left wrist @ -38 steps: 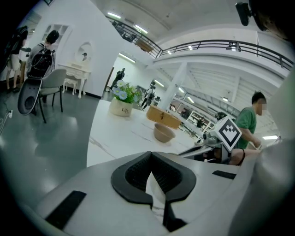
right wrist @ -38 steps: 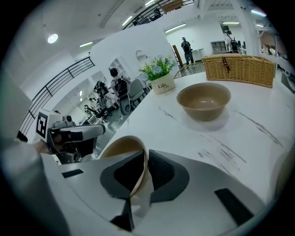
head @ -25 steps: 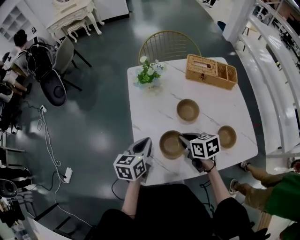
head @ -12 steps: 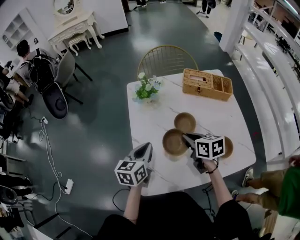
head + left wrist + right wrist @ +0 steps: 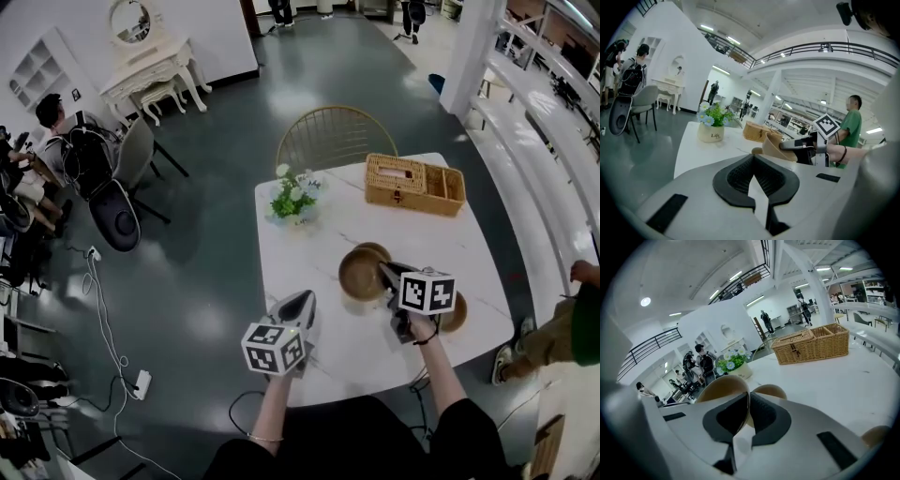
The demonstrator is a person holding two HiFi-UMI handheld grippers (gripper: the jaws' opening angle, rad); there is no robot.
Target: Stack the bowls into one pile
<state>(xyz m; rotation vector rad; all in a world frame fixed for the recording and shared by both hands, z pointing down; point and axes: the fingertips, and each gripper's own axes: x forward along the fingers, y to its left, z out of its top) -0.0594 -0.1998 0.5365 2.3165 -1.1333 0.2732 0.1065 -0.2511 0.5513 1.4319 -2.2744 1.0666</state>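
Behind the bowl (image 5: pixel 361 274) pinched by right gripper (image 5: pixel 383 270), second bowl (image 5: pixel 374 248) half hidden; left gripper (image 5: pixel 305 299) closed, empty.

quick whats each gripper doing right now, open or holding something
left gripper: closed, nothing between its jaws
right gripper: closed on the rim of a bowl

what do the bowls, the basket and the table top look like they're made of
The bowls: matte tan, thin-walled, even colour; maybe bamboo fibre or plastic, hard to tell. The basket: woven wicker or rattan, with the weave plainly visible and a natural honey tone. The table top: smooth white with grey veins; marble or a marble-look slab.
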